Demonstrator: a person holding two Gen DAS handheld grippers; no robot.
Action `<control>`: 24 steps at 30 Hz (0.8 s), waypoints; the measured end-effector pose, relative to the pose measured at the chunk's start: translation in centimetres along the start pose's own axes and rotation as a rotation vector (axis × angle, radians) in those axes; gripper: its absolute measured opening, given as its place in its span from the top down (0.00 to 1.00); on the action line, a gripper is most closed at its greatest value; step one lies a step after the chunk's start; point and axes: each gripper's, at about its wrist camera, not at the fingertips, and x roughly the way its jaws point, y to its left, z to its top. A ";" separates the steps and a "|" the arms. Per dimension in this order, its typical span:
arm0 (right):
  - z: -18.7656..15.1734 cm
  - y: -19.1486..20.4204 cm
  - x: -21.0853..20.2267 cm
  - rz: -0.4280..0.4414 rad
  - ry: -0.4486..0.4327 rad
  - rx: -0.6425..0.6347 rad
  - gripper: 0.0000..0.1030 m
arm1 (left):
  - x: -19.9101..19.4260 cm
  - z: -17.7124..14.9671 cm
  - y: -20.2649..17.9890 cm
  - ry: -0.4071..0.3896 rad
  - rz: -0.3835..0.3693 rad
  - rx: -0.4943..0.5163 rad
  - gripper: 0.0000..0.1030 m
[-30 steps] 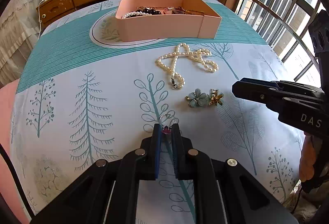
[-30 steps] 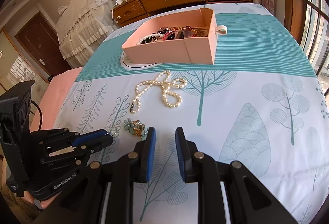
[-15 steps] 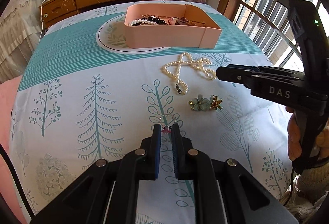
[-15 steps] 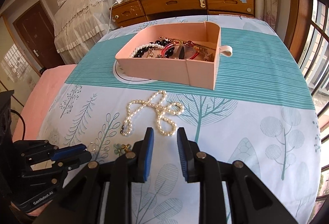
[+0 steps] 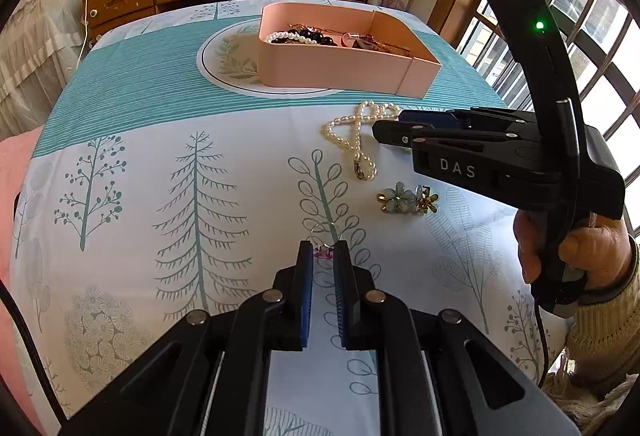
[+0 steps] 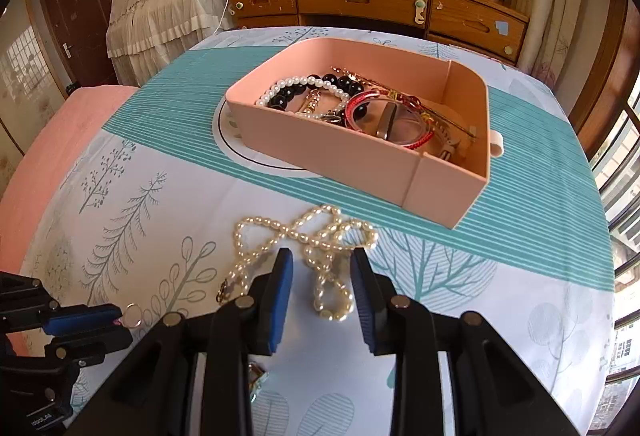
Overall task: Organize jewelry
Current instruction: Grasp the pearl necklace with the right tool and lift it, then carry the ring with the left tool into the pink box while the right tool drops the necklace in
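Over the pearl necklace (image 6: 316, 256) now, right claw (image 6: 322, 266) closing, pads clear.

Tray (image 6: 320, 152) w/ bracelets stands on tablecloth (image 6: 500, 196), dresser (image 6: 360, 4) behind it. Pearl necklace (image 6: 320, 236) lies just before tray; flower brooch (image 5: 408, 198) nearer, ring (image 5: 322, 236) left of brooch.
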 end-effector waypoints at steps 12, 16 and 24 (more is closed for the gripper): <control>1.0 -1.4 -3.4 0.114 -0.035 0.099 0.95 | -1.9 0.5 1.0 -0.044 -0.010 -0.024 0.92; 2.7 -1.2 -7.5 0.176 -0.129 0.115 0.95 | -2.2 0.7 1.1 -0.053 -0.014 -0.027 0.92; 6.6 -0.1 -14.0 0.186 -0.304 0.078 0.95 | -2.6 0.7 1.0 -0.061 -0.016 -0.023 0.92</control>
